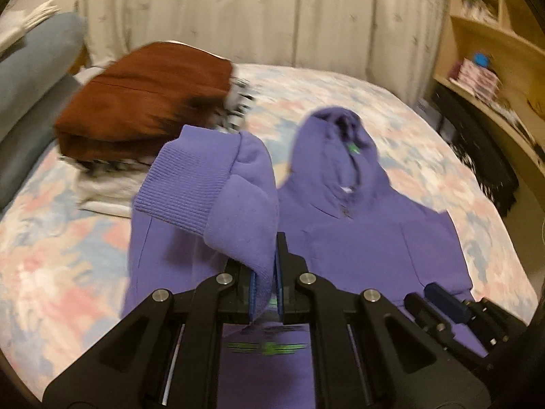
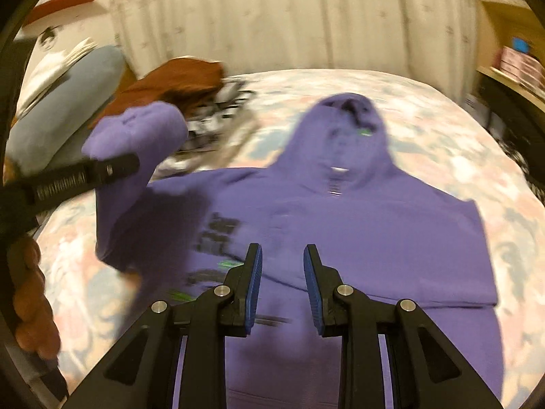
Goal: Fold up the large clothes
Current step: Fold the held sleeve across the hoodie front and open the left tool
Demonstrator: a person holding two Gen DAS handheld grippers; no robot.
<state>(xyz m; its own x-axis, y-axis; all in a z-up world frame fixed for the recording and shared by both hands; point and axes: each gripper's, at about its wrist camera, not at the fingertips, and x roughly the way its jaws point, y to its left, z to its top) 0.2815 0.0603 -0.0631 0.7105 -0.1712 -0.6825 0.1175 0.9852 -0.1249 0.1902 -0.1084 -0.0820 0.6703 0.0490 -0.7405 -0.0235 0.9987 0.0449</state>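
- Purple hoodie [image 2: 357,211] lies flat on bed [image 1: 51,255], ahead of both fingers' tips.
- Left gripper [image 1: 265,272] pinches sleeve [image 1: 218,191], lifted.
- Right gripper [image 2: 282,272]: jaws parted, nothing between.

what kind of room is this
Most likely a bedroom: a bed with a floral cover, curtains behind it, wooden shelves to one side, and folded clothes stacked on the bed.
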